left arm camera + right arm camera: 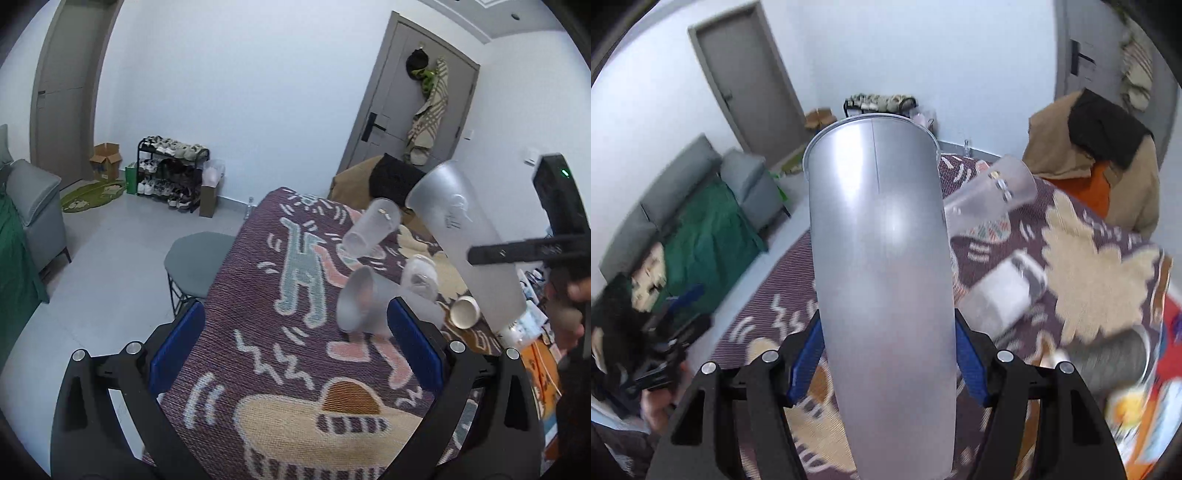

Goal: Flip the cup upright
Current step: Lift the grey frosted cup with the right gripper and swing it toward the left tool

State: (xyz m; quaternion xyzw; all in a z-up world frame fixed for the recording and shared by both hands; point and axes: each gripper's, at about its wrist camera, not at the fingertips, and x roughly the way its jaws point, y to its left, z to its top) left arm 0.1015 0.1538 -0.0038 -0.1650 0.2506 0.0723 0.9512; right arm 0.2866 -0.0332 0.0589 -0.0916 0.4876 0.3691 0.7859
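Note:
My right gripper (888,354) is shut on a tall frosted plastic cup (882,266), holding it in the air with its rim pointing away from me. The same cup (465,236) shows tilted at the right of the left wrist view, above the table. My left gripper (295,343) is open and empty over the patterned tablecloth (280,369). A frosted cup (364,304) lies on its side just beyond my left gripper's right finger (413,347), mouth toward me. Another clear cup (371,230) lies tipped further back; it also shows in the right wrist view (991,194).
A white jar (419,277) and a small paper cup (464,312) lie on the table at the right. A grey stool (195,266) stands beside the table's left edge. Clutter and boxes (1137,413) sit along the table's right side. A brown coat (1097,155) hangs beyond the table.

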